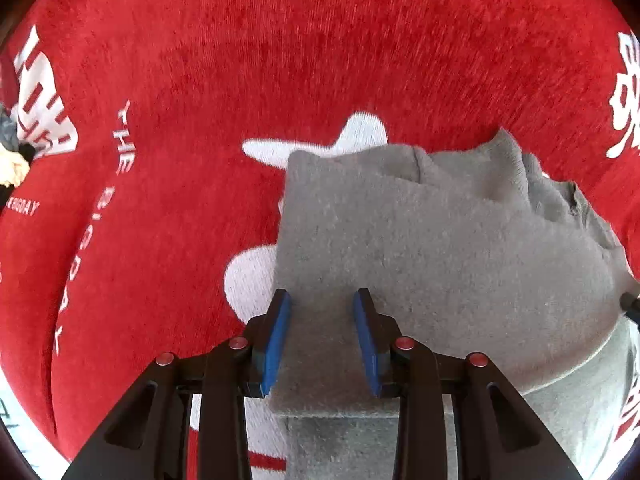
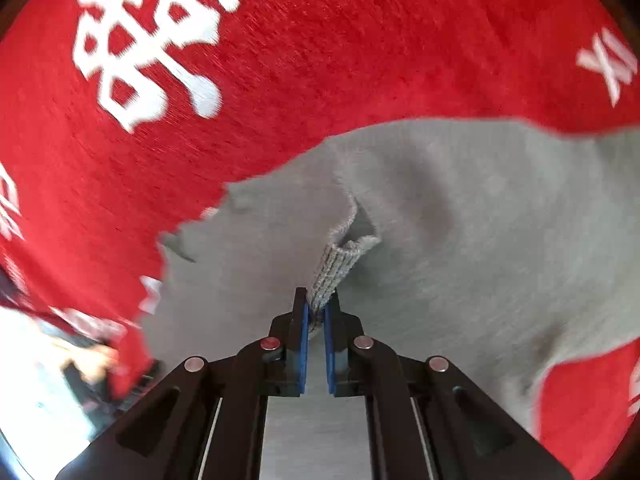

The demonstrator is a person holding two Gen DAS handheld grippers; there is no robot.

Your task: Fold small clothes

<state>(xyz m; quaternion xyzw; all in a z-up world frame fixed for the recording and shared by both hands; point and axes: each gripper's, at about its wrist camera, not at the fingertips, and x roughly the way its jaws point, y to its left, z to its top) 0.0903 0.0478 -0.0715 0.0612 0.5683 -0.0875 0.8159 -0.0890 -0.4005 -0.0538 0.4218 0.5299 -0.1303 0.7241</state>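
Note:
A small grey knit garment [image 1: 420,240] lies on a red cloth with white print [image 1: 200,80]. In the left wrist view its left side is folded into a flat rectangle. My left gripper [image 1: 322,300] is open, its blue pads either side of that fold's near part, holding nothing. In the right wrist view the grey garment [image 2: 480,220] spreads across the red cloth [image 2: 320,60]. My right gripper [image 2: 316,308] is shut on the garment's ribbed cuff [image 2: 336,268], which stands lifted off the rest of the fabric.
The red cloth carries large white characters [image 2: 160,40] and white lettering [image 1: 120,140]. A hand and dark object show at the far left edge [image 1: 12,164]. A pale surface lies beyond the cloth's lower left edge [image 2: 32,380].

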